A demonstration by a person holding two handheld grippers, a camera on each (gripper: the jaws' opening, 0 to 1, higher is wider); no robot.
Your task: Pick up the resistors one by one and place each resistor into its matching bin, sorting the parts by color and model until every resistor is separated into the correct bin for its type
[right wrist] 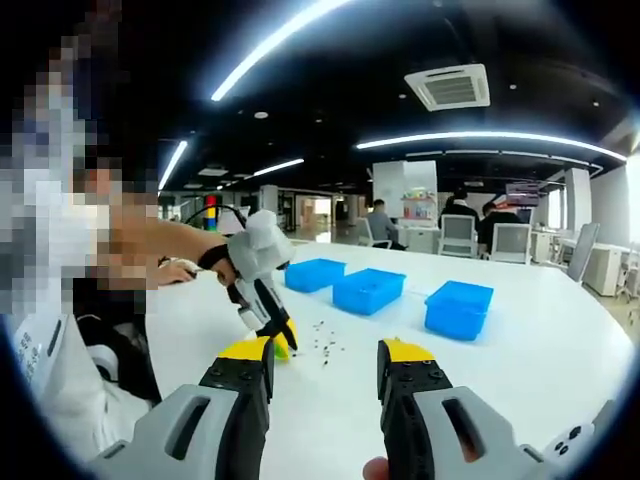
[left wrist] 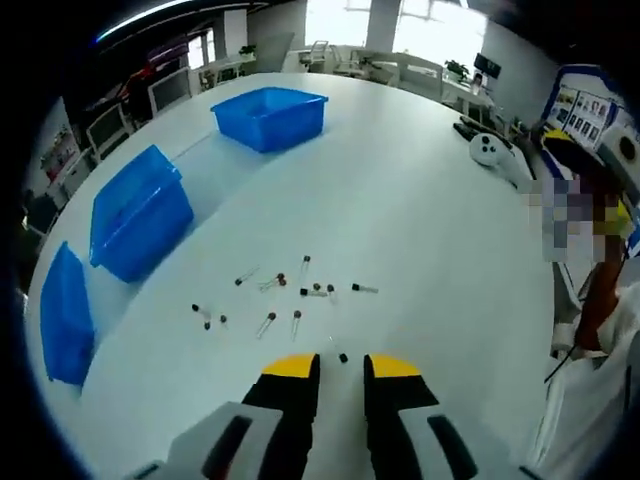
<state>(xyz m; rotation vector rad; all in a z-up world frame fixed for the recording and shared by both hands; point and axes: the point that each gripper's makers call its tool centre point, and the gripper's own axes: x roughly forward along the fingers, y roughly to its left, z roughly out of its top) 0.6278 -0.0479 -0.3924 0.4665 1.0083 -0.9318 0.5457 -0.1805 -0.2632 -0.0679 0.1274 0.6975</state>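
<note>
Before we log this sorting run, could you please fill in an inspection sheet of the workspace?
Surface: white table, mostly bare.
Job's things: resistors scattered loose near the left tongs; three blue bins along the far edge, contents not visible.
Clutter: white device at the table's edge.
Grippers: left tongs open just above the table by the resistors; right tongs open, raised.
Cables: nothing seen.
Surroundings: open office, chairs, seated people, ceiling lights.

The white surface point(left wrist: 420, 210) carries three blue bins point(left wrist: 270, 116) along its far edge and scattered resistors point(left wrist: 285, 295) mid-surface.
</note>
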